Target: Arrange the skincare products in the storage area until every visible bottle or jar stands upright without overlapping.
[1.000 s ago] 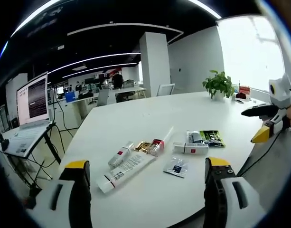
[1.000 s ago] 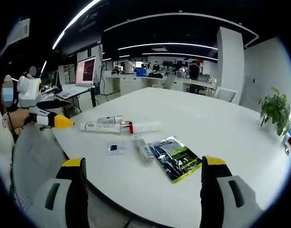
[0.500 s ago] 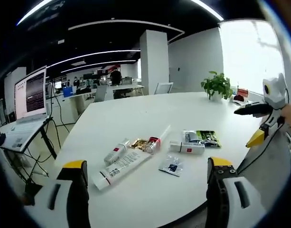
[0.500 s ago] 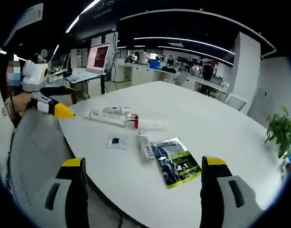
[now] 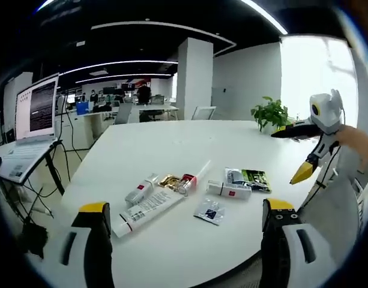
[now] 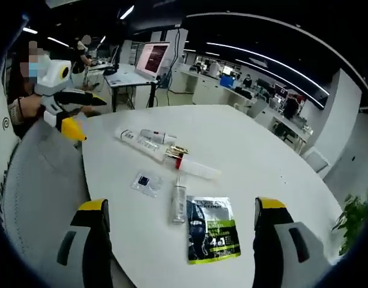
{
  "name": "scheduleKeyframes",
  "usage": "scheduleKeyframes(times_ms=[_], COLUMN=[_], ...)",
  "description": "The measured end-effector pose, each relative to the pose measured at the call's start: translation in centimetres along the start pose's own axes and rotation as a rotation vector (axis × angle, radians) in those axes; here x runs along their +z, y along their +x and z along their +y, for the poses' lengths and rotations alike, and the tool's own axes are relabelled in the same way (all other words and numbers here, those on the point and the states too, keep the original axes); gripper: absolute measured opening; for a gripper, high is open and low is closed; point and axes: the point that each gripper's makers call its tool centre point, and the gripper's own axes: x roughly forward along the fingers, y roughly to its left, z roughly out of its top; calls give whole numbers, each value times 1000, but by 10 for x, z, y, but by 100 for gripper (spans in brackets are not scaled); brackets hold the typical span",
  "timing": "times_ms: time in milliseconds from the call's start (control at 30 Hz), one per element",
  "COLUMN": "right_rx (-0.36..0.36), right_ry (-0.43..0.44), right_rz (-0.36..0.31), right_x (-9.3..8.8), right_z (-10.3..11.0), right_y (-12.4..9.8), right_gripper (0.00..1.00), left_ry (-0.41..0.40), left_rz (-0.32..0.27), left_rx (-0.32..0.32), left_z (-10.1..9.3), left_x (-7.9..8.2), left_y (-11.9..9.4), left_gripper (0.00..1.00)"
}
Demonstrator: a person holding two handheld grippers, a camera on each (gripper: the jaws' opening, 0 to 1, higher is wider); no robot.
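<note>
Left gripper (image 5: 182,240) and right gripper (image 6: 179,237) both spread, holding nothing – tubes (image 5: 149,208) and sachets (image 6: 212,229) flat on white table (image 5: 171,150)

Open-plan office: desks (image 5: 135,111), laptop (image 5: 33,114)

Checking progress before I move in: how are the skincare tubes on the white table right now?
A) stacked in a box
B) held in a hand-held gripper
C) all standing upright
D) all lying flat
D: the long white tube and the small tube lie flat on the table.
</note>
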Motion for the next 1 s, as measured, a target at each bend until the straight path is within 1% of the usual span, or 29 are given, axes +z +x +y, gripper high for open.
scheduleKeyframes(times_ms=[33, 67, 100, 167, 233, 300, 333, 367, 433, 533, 600, 700, 800, 900, 1000], right_rx=[31, 50, 72, 122, 137, 159, 175, 185, 195, 207, 220, 250, 269, 305, 335], right_ry=[-27, -31, -46, -68, -61, -86, -118, -134, -140, -169, -217, -242, -276, -318, -341], right_rz=[-9, -10, 4, -5, -4, 6, 33, 41, 52, 62, 82, 92, 96, 117, 135], right_x=[4, 7, 8, 16, 21, 23, 21, 21, 24, 29, 31, 36, 42, 42, 41], right_z=[2, 3, 3, 9, 9, 10, 10, 10, 7, 0, -7, -10, -7, -6, -4], right_y=[4, 9, 13, 18, 24, 30, 34, 37, 45, 56, 65, 75, 86, 99, 112], right_gripper=[100, 100, 98, 92, 92, 92, 90, 89, 88, 88, 86, 79, 78, 72, 71], left_ry=[4, 17, 23, 23, 23, 29, 33, 29, 10, 24, 6, -5, 2, 1, -17], left_rz=[3, 8, 15, 19, 12, 6, 3, -7, -22, -41, -53, -56, -39, -33, -34], left_rx=[1, 6, 0, -5, -5, 2, 4, 1, -11, -20, -32, -45, -51, -50, -47], left_z=[0, 0, -1, -1, -1, 1, 1, 1, -2, -6, -9, -11, -14, -14, -12], left_x=[0, -1, -1, -2, 1, 5, 6, 9, 14, 18, 20, 21, 16, 14, 13], left_y=[0, 0, 0, 0, -1, -1, -1, 0, 2, 4, 8, 14, 18, 20, 21], left_gripper=[99, 99, 99, 99, 99, 99, 99, 99, 99, 99, 99, 99, 99, 99, 99])
